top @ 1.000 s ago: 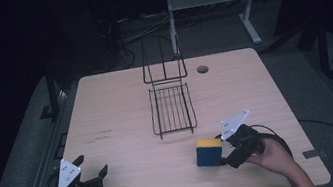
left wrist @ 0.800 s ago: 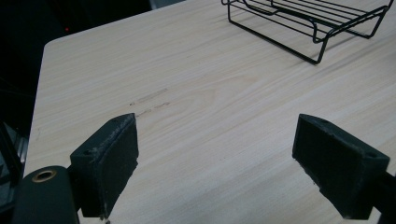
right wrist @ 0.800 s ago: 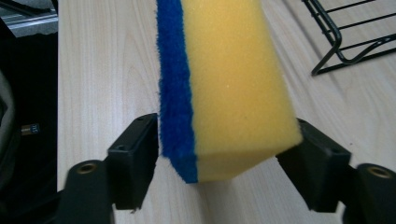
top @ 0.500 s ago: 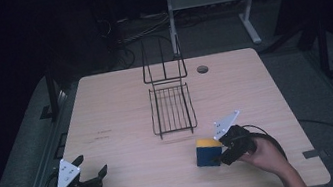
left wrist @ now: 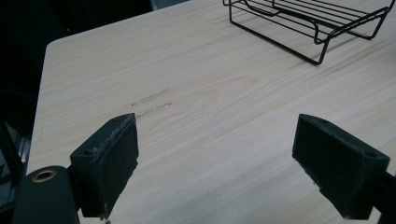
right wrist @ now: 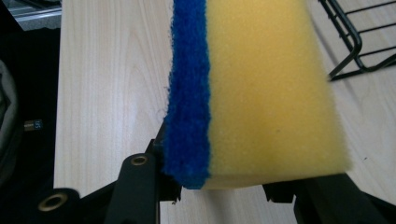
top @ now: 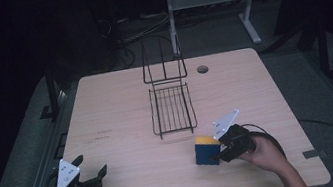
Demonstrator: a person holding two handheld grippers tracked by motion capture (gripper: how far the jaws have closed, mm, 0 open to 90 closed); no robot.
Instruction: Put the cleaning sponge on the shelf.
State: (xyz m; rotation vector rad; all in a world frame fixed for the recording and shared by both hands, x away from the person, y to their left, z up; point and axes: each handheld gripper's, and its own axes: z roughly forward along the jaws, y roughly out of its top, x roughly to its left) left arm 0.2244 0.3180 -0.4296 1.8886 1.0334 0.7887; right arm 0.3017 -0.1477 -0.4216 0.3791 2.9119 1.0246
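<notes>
Right gripper [top: 217,157] near the front right of the table [top: 116,106], jaws clenched on the sponge [top: 207,150], yellow foam with a blue scrub layer. They had just been closing, sponge between them. In the right gripper view the sponge [right wrist: 261,93] sat squeezed between the jaws, blue layer on that view's left.

Sponge stood on the tabletop, just in front of the wire rack [top: 172,108], close to its near edge, not touching it.

Left gripper [top: 89,179] at the front left corner, well apart from the sponge, jaws spread wide with nothing between them; bare wood showed between the pads [left wrist: 109,163] in the left gripper view.

Step in hand, as I judged it: the grasp was made, the lift not yet begun. The next move likely called for raising the sponge clear of the table and carrying it over the rack's low front rail without snagging the wires.

Hard to make out: the right pads themselves, covered by the sponge. How deep the grip reached could not be told. Background beyond the table was dark.
</notes>
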